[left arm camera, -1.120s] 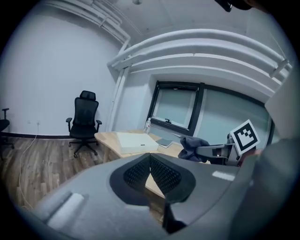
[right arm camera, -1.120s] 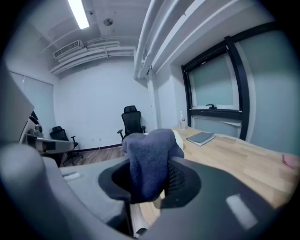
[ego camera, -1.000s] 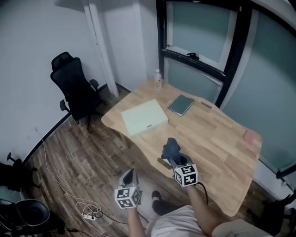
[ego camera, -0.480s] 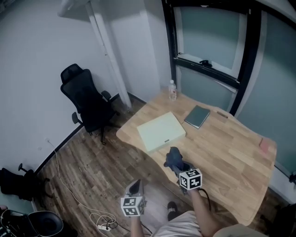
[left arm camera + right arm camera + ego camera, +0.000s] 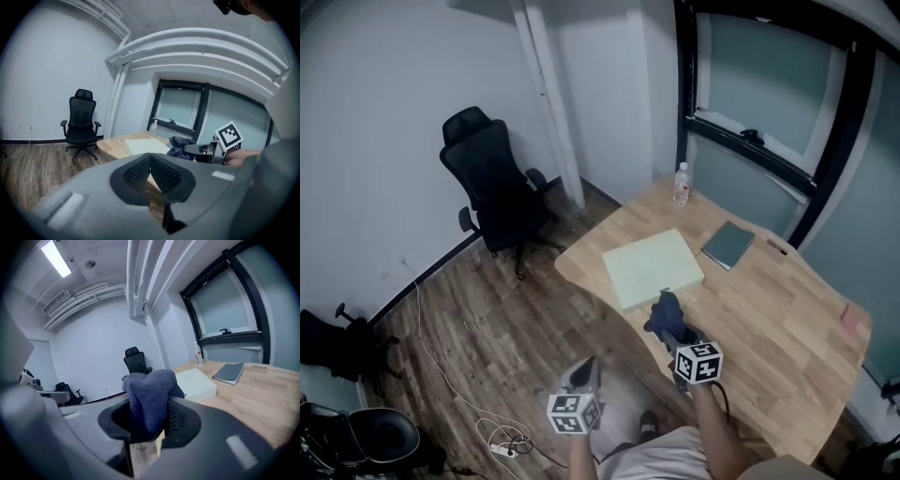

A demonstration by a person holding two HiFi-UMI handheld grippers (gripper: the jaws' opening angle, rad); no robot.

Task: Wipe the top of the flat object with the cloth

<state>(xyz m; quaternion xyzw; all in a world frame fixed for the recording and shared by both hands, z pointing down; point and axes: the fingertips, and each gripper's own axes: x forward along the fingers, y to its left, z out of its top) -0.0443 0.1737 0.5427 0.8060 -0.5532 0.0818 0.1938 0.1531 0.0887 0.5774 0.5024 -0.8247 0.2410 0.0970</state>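
The flat object is a pale green box (image 5: pixel 652 267) lying on the wooden table (image 5: pixel 769 319); it also shows in the right gripper view (image 5: pixel 199 383) and the left gripper view (image 5: pixel 143 146). My right gripper (image 5: pixel 672 325) is shut on a dark blue cloth (image 5: pixel 666 309), held just short of the box's near edge. The cloth (image 5: pixel 150 399) bulges up out of the right gripper (image 5: pixel 152 423). My left gripper (image 5: pixel 584 373) hangs off the table over the floor, shut with nothing in it (image 5: pixel 151 168).
A water bottle (image 5: pixel 681 184) stands at the table's far corner and a dark green notebook (image 5: pixel 727 245) lies right of the box. A pink item (image 5: pixel 851 319) sits at the right edge. A black office chair (image 5: pixel 492 192) stands left; cables (image 5: pixel 502 436) lie on the floor.
The head view has swung, so the table sits further right and lower. The right gripper with the cloth has come closer to the box's near edge. The left gripper stays low.
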